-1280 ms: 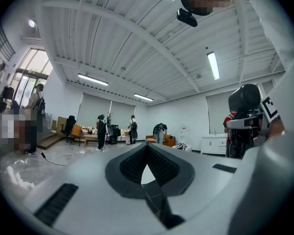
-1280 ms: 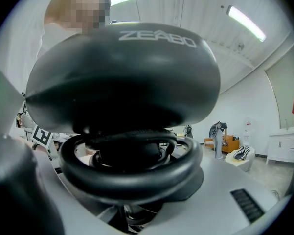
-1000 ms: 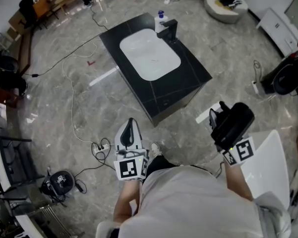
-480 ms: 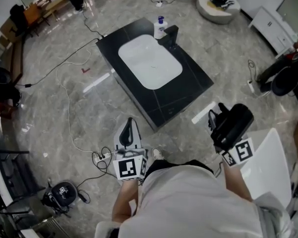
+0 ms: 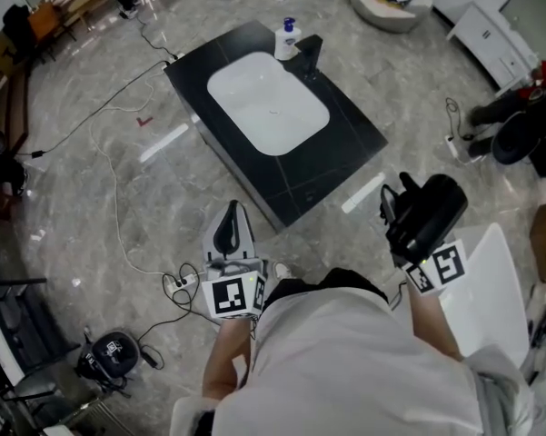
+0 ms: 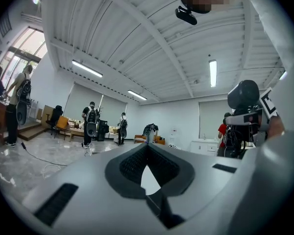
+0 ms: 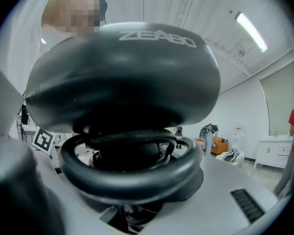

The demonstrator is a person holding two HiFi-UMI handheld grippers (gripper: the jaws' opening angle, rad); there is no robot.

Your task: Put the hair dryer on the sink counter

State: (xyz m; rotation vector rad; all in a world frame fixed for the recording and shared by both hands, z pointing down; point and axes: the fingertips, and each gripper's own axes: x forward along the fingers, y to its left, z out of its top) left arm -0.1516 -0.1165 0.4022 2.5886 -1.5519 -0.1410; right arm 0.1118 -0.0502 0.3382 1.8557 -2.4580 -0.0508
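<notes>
Two claws are seen ahead of the person, both well short of the black table (image 5: 336, 143). The hair dryer (image 5: 427, 212) is gripped in the right claw (image 5: 407, 230), its rounded black body filling the right gripper view, and it is carried in the air above the floor, apart from the table. The left claw (image 5: 235, 209) is closed, jaw tips together, with nothing held between them. A white basin (image 5: 268, 103), a faucet (image 5: 311, 54) and a soap bottle (image 5: 284, 39) are seen on the table. The pick-up is judged done. Reaching the table, setting the dryer on the dark surface beside the basin and releasing it are judged still left.
</notes>
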